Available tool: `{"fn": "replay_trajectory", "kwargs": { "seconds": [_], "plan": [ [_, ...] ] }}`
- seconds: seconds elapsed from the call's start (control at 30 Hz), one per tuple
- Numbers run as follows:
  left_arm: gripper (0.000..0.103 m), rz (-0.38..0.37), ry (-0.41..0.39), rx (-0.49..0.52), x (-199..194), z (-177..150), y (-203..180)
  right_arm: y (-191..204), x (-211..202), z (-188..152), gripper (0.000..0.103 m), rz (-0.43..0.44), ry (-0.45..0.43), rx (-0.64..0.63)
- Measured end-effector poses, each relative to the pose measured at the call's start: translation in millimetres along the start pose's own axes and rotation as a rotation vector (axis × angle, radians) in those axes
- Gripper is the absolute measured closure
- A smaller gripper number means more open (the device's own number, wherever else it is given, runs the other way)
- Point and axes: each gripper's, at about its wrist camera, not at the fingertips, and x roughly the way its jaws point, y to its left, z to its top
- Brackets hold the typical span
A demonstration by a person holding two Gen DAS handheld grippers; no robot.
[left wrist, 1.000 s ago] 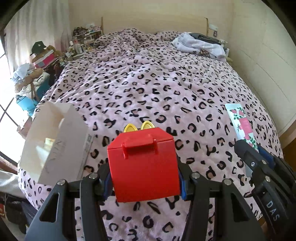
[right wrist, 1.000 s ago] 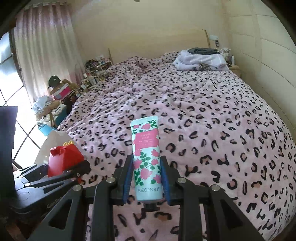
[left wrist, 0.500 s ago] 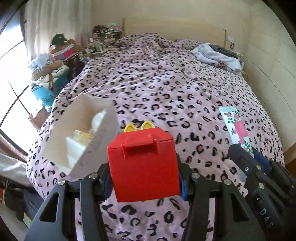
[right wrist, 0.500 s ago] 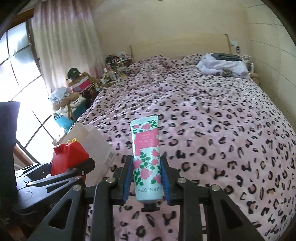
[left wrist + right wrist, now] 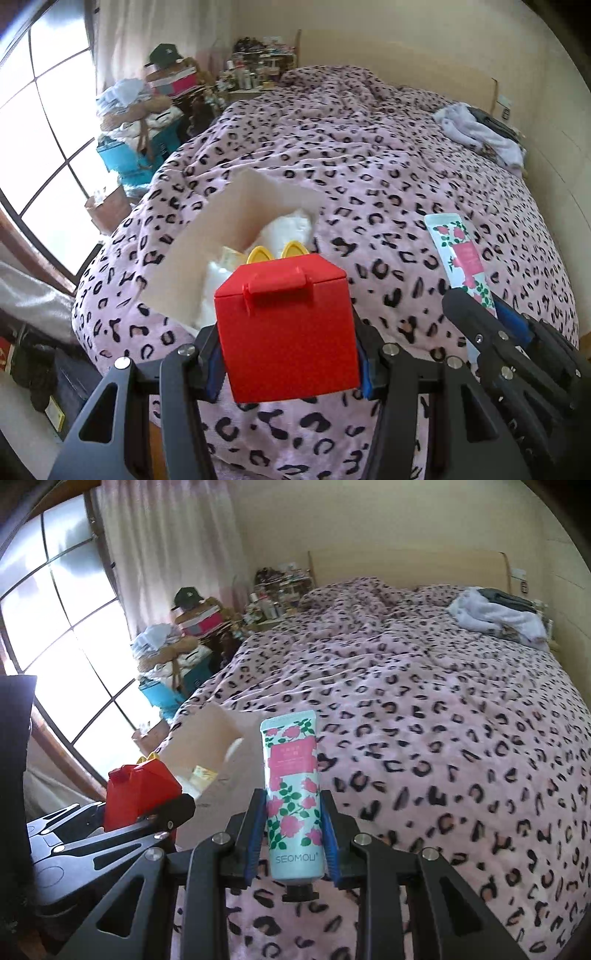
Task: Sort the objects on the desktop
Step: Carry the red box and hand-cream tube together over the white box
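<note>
Clamping a red toy box [image 5: 286, 332], the left gripper [image 5: 288, 354] hovered beside the right gripper [image 5: 293, 834], which pinched a rose-printed tube [image 5: 293, 794] above a leopard-print bed [image 5: 443, 720].

A bed [image 5: 369, 155] under a pink leopard-print blanket [image 5: 443, 716] carries everything. An open white paper bag [image 5: 221, 243] sits on it just ahead-left of the left claw [image 5: 288, 354]. Far beyond both claws, crumpled clothes [image 5: 498, 616] lie by the headboard [image 5: 406, 565].
</note>
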Motion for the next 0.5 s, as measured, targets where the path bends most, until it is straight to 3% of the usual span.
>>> {"fn": "replay_trajectory", "kwargs": {
  "seconds": [0.5],
  "plan": [
    [0.049, 0.03, 0.003, -0.111, 15, 16, 75, 67, 43, 26, 0.074, 0.084, 0.028, -0.1]
  ]
}}
